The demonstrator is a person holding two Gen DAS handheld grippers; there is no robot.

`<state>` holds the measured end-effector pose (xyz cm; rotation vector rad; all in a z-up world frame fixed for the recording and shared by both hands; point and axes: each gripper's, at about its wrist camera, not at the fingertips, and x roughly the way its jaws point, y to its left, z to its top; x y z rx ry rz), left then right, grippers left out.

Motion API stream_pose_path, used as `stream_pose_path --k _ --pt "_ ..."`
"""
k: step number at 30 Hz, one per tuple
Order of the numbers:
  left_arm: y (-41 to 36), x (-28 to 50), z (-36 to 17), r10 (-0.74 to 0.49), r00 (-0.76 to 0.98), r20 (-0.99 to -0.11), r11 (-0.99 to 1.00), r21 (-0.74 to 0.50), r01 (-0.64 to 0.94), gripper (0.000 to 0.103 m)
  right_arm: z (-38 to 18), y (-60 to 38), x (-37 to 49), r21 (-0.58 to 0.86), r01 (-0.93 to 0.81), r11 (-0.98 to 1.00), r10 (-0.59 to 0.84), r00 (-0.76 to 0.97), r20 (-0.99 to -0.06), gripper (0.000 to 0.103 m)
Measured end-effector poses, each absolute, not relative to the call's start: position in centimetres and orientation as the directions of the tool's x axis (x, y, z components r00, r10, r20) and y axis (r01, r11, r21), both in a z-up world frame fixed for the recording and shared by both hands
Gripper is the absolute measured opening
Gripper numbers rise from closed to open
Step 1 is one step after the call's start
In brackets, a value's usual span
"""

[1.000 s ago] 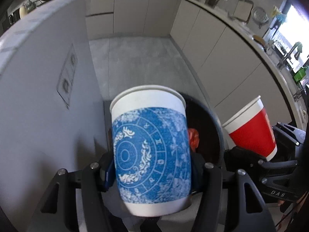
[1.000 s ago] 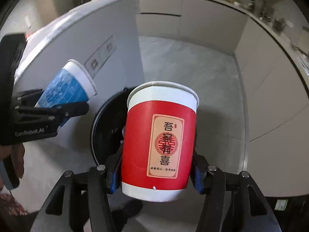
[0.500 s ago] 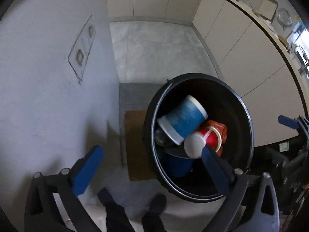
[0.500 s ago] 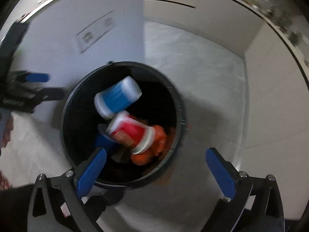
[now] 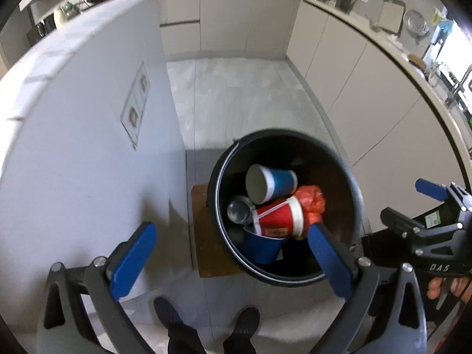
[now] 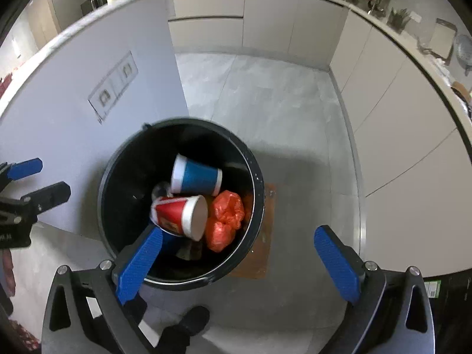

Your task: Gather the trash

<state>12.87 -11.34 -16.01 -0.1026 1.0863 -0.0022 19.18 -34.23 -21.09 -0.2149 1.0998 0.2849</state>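
A black round trash bin [image 5: 358,206] [image 6: 259,194] stands on the floor below both grippers. Inside it lie a blue paper cup [image 5: 273,183] [image 6: 196,178], a red paper cup [image 5: 278,216] [image 6: 180,214] and an orange plastic bag [image 5: 312,203] [image 6: 225,221], all on their sides. My left gripper [image 5: 233,253] hangs open above the bin's near left side, nothing between its blue pads. My right gripper [image 6: 242,261] is open too, above the bin's near right rim. Each gripper shows at the edge of the other's view.
A white island wall [image 5: 88,147] with sockets rises just left of the bin. A brown mat [image 5: 206,236] lies under the bin. Pale cabinets [image 5: 368,88] line the right and far sides. The person's dark shoes [image 5: 177,318] stand near the bin on the grey floor.
Both grippers opened and let go of their cups. The blue and red cups fell into the bin and now lie on the other trash. Both views tilted up a little.
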Motion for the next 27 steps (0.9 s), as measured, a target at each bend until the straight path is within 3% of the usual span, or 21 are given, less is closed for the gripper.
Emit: stream_pose_path --k 27 --pt "-7.7 4.0 -2.6 -0.07 0.689 -0.721 0.996 -0.086 0.011 0.103 -4.1 -30.0 6.2 0.044 -0.225 0.973 0.181 0.638 -0.749 0.103"
